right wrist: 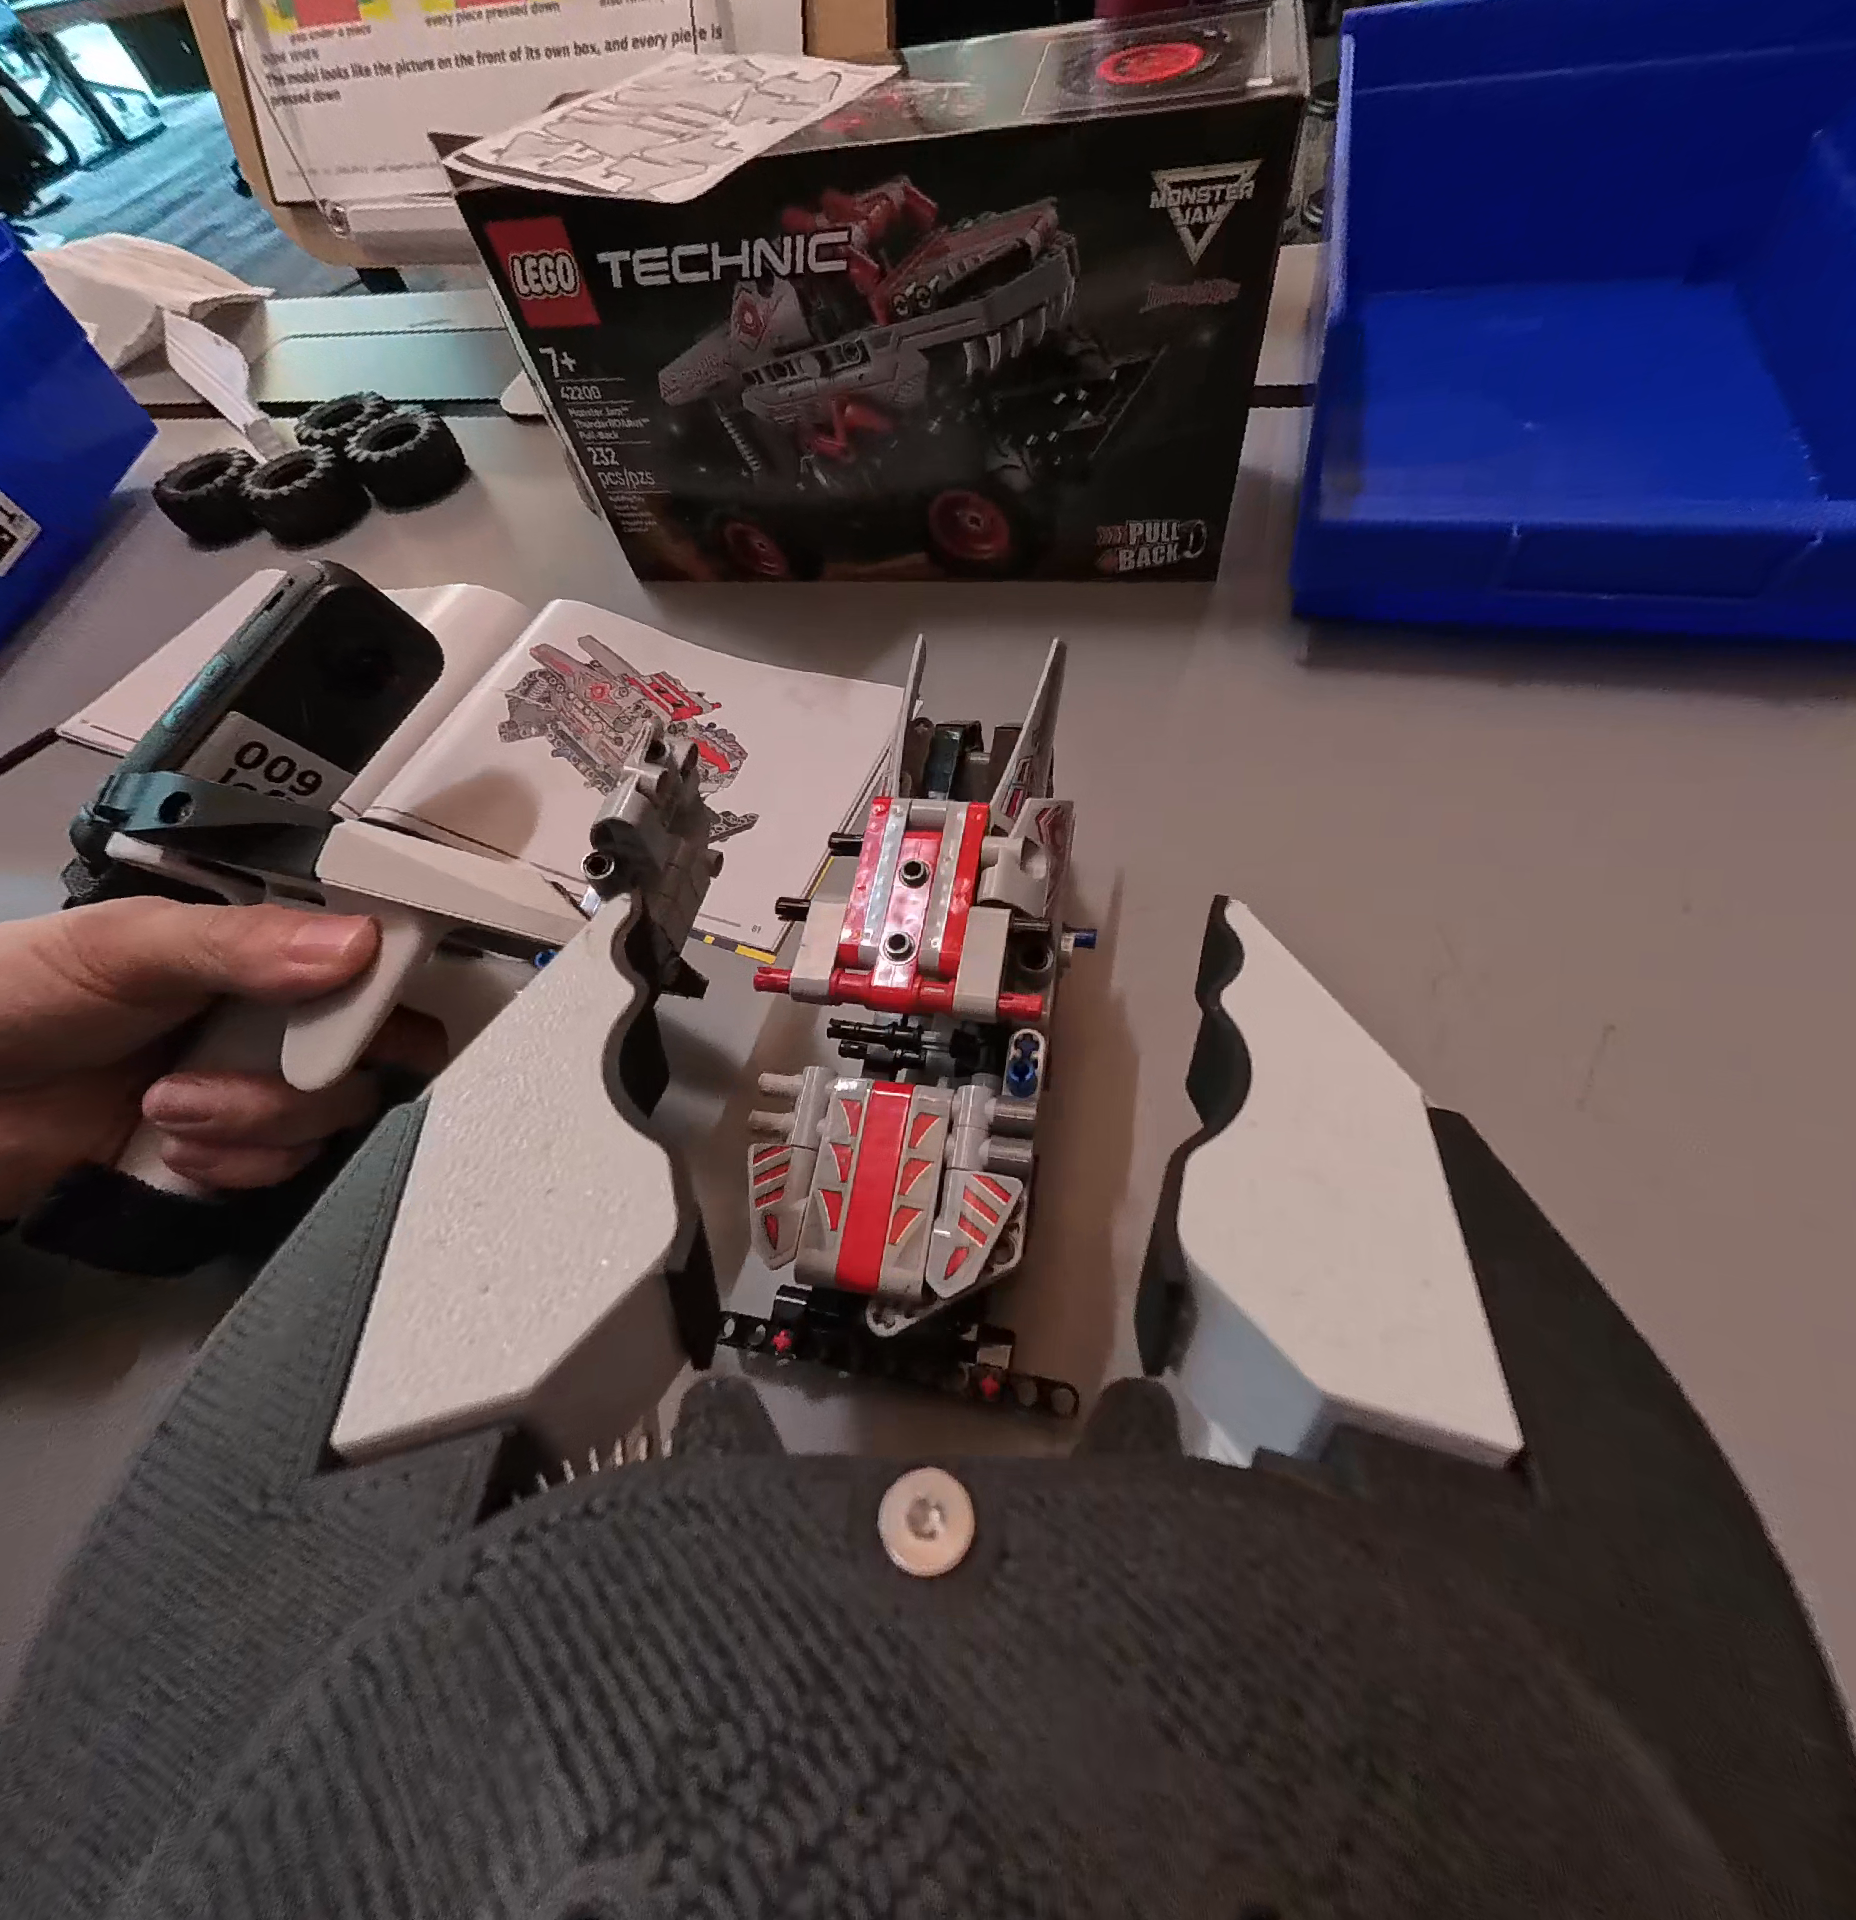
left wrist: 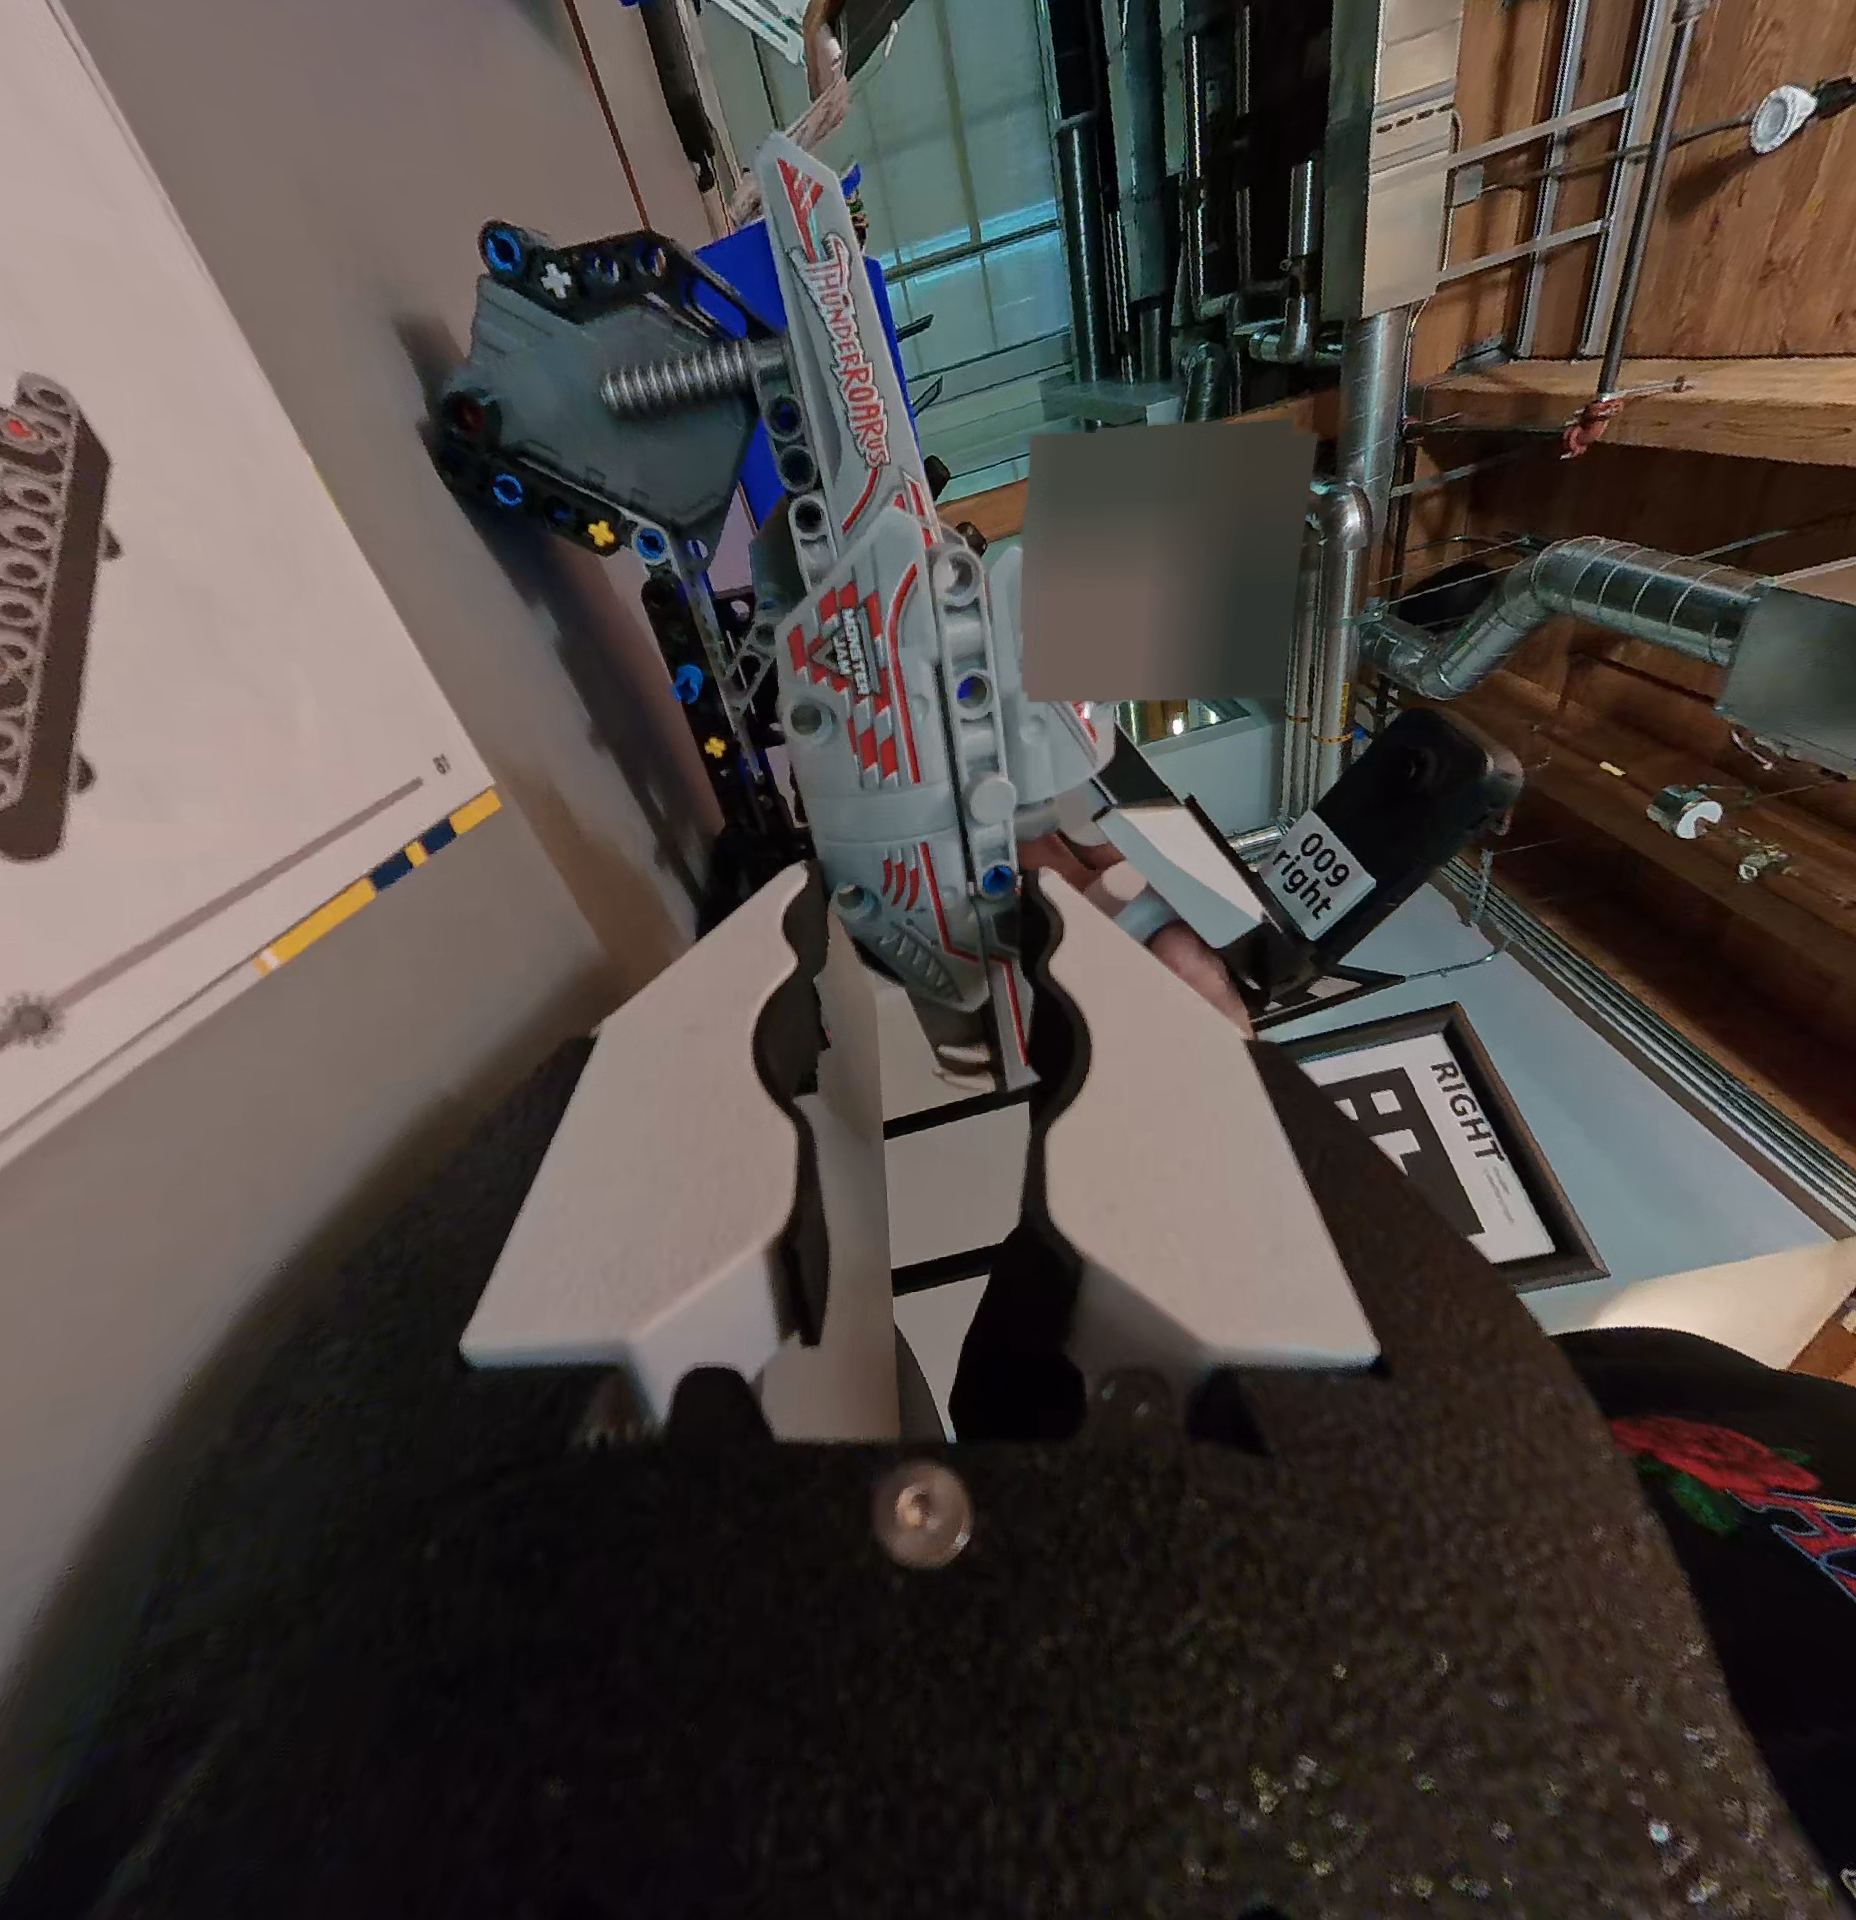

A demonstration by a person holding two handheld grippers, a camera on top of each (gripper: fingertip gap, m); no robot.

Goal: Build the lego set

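Gaping wide, the right hand-held gripper (right wrist: 929, 1091) hovers over the truck body (right wrist: 908, 1049) on the surface (right wrist: 1475, 831). Left hand-held gripper (right wrist: 633, 940) clamps a grey subassembly (right wrist: 659, 831); better align pins squarely before pressing. Tyres (right wrist: 311, 468) wait beyond.

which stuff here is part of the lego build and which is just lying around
Part of the build:
- truck model, between the open right claw fingers
- small grey sub-assembly held in the left claw
- instruction booklet
- four black tyres
- set box

Lying about:
- blue bin
- paper bag
- printed sheet
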